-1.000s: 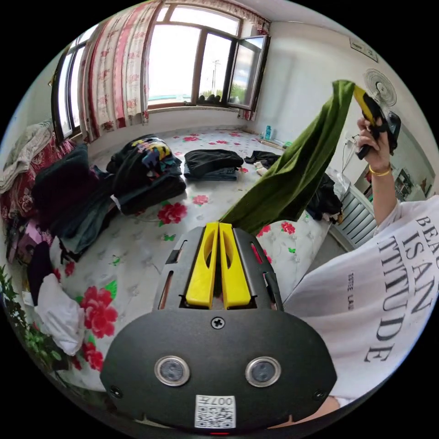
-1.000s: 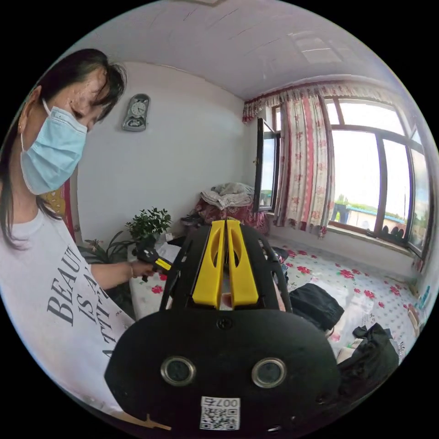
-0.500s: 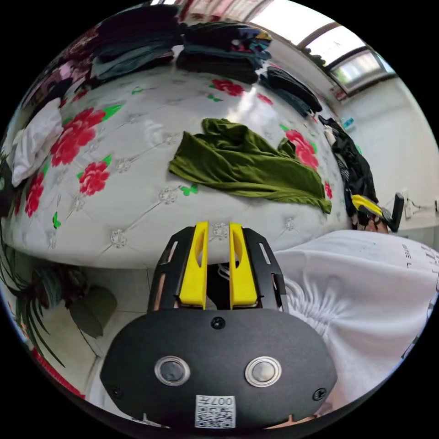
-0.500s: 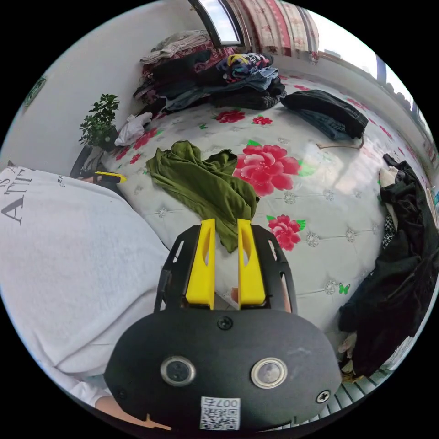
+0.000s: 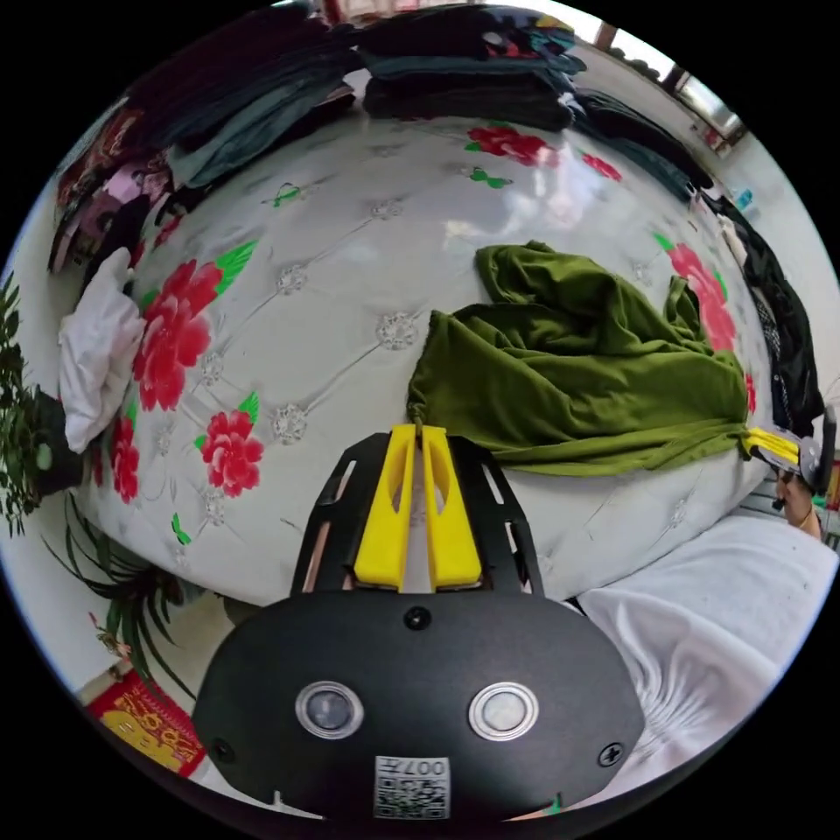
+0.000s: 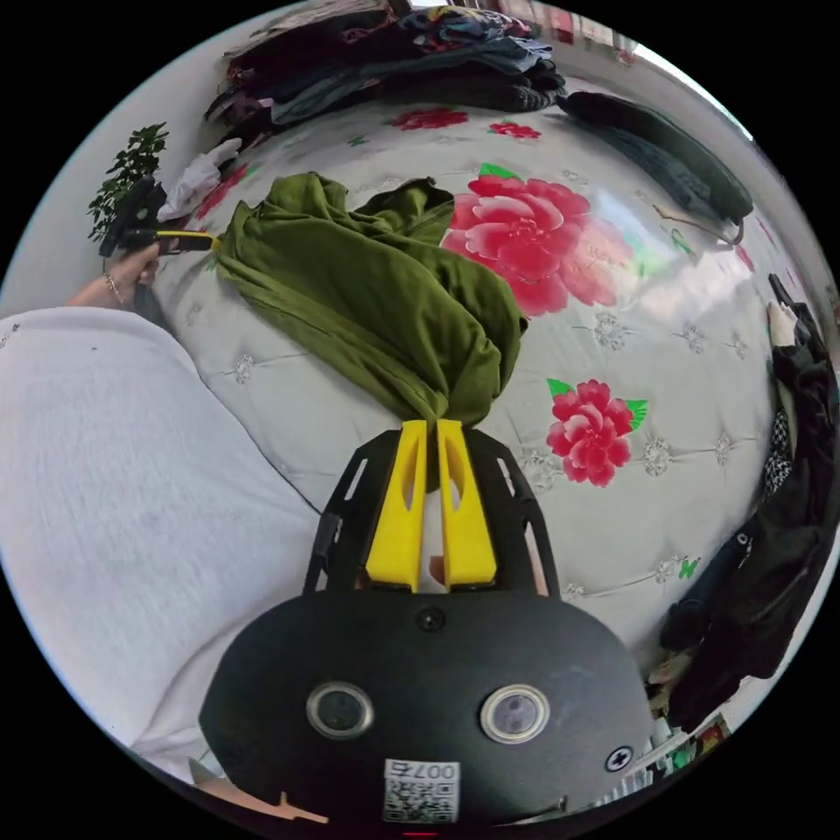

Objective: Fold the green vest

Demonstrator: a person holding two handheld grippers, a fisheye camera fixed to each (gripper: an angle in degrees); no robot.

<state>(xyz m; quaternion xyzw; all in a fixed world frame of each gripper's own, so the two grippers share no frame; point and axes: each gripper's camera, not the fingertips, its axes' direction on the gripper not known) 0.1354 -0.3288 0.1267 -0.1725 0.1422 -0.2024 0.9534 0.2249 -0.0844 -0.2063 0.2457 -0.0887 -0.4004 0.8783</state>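
Green fabric bunches across a quilted white mattress (image 5: 350, 289) printed with red flowers, where the green vest (image 5: 577, 367) lies crumpled near the edge closest to the person. Both hand-held tools are clenched on it: the left gripper (image 5: 418, 429) has its yellow jaws pressed together on a gathered corner at 12 o'clock of its own tips in the left gripper view, while the right gripper (image 6: 427, 424) pinches the opposite bunched end in the right gripper view, cloth fanning away toward 11 o'clock. The vest is wrinkled and partly doubled over itself, stretched between the two grips. Stacks of dark folded clothes (image 5: 455, 70) sit at the mattress's far side, and a white garment (image 5: 101, 350) lies at 9 o'clock.
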